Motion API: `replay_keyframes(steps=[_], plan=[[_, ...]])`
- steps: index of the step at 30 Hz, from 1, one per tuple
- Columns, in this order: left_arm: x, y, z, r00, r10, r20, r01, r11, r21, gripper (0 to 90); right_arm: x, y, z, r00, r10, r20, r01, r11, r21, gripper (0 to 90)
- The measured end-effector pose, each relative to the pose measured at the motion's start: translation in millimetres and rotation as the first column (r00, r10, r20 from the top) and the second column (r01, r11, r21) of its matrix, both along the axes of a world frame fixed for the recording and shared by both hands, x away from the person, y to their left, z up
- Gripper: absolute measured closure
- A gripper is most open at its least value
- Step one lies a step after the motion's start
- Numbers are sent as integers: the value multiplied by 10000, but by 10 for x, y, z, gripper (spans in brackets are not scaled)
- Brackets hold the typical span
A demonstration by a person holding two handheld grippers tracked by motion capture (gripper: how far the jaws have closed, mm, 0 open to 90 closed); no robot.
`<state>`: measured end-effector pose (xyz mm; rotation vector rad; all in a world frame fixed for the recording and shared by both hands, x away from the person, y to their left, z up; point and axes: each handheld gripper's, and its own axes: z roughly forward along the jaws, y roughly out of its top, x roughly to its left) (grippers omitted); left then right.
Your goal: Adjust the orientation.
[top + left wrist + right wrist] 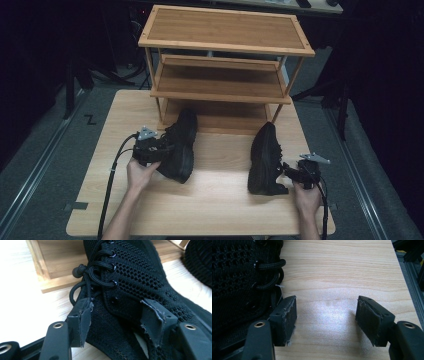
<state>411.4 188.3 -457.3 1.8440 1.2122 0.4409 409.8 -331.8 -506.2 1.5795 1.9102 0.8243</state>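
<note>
Left shoe (179, 146): black knit lace-up, tilted, toe toward the rack, heel toward the person; left half of the table, its toe just before the rack's bottom shelf.
Left tool (150, 149): jaws set wide either side of the left shoe's upper near the collar; in the left gripper view the pads (83, 320) lie against the knit fabric, though whether they press it or merely touch is hard to judge. Laces (87, 277) knotted just above the near jaw.
Right shoe (266, 159): same black make, lying on its side, right half of the table, sole toward the centre, well apart from the left shoe.
Right tool (295, 175): jaws wide, bare wood between them; the near jaw sits just beside the right shoe's laced side, nothing gripped.
Rack (225, 65): three-tier bamboo shoe rack standing across the far edge of the table; all shelves bare.
Table (215, 210): pale wood; open strip between the two shoes and a broad bare band along the near edge.
Edges: right tool near the table's right edge; left tool well inside the left edge.
Floor (45, 165): grey, metal rails either side.
</note>
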Motion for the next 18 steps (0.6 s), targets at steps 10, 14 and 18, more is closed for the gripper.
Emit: replay_keyframes(steps=[10, 14, 18], plan=[[19, -169, 96, 9995, -254, 201, 249, 9994, 231, 418, 0, -3, 0, 10000, 9, 2, -9, 10000, 17, 337], [21, -210, 106, 9993, -283, 258, 280, 9995, 139, 423, 0, -4, 0, 10000, 19, 7, -19, 10000, 29, 337], [27, -233, 114, 9992, -318, 232, 318, 9995, 12, 425, -1, -5, 0, 10000, 20, 5, -20, 10000, 36, 337]])
